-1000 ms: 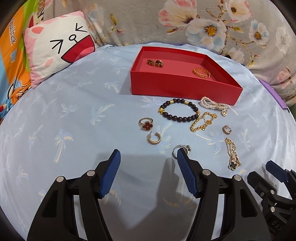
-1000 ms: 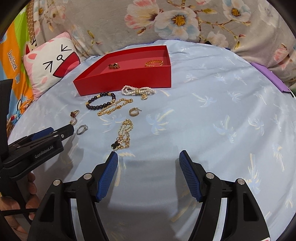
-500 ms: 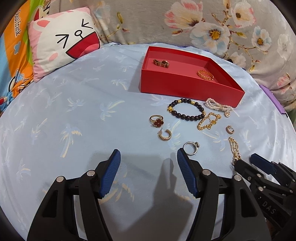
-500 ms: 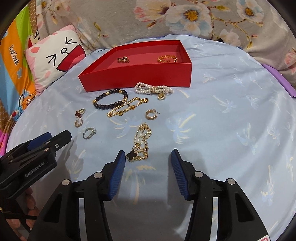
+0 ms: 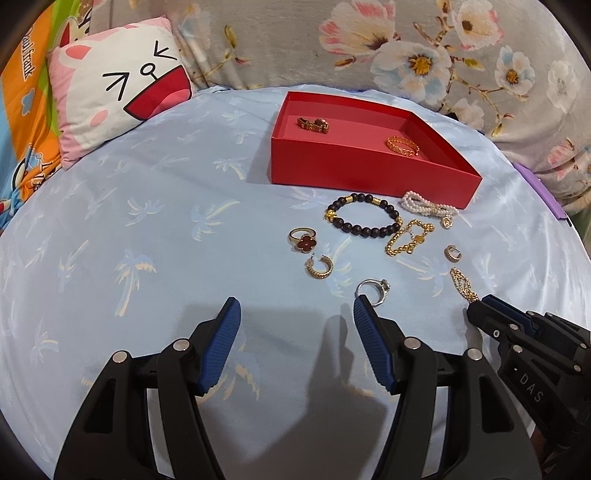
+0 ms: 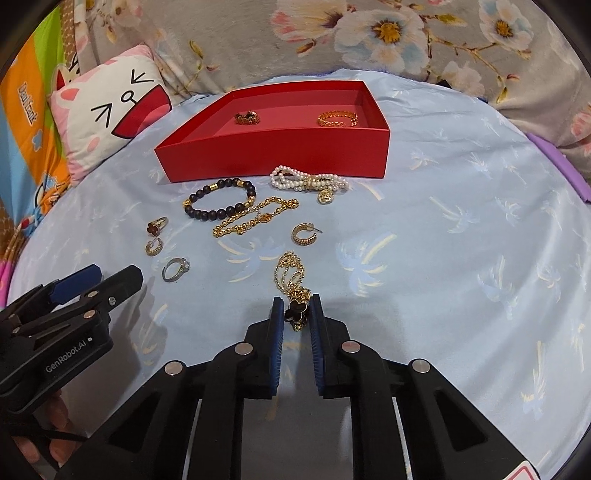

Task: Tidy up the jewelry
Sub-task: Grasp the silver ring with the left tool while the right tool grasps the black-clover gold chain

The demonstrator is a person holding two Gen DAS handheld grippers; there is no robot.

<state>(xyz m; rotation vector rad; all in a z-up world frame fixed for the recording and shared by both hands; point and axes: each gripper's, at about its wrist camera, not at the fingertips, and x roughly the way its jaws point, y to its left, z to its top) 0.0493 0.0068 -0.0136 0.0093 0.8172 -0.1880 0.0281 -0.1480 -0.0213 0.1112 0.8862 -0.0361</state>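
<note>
A red box [image 6: 280,162] [image 5: 369,173] sits at the back of the blue sheet with a gold bracelet [image 6: 338,119] and a small dark piece [image 6: 246,118] inside. My right gripper [image 6: 296,314] has closed on the black clover pendant [image 6: 295,312] of a gold chain necklace [image 6: 290,273] that lies on the sheet. My left gripper [image 5: 295,314] is open and empty, with a silver ring [image 5: 373,290] just off its right fingertip. A black bead bracelet [image 5: 364,219], pearl bracelet [image 6: 308,180], gold chain bracelet [image 6: 255,218], clover ring [image 5: 303,240] and hoop earrings [image 5: 318,267] lie loose before the box.
A cat-face pillow [image 5: 118,88] rests at the back left. A floral blanket [image 6: 388,33] runs along the back. A purple strip [image 6: 561,166] lies at the right edge of the sheet.
My right gripper moved forward to the necklace and its jaws closed onto the black clover pendant. My left gripper drew back slightly and stayed open.
</note>
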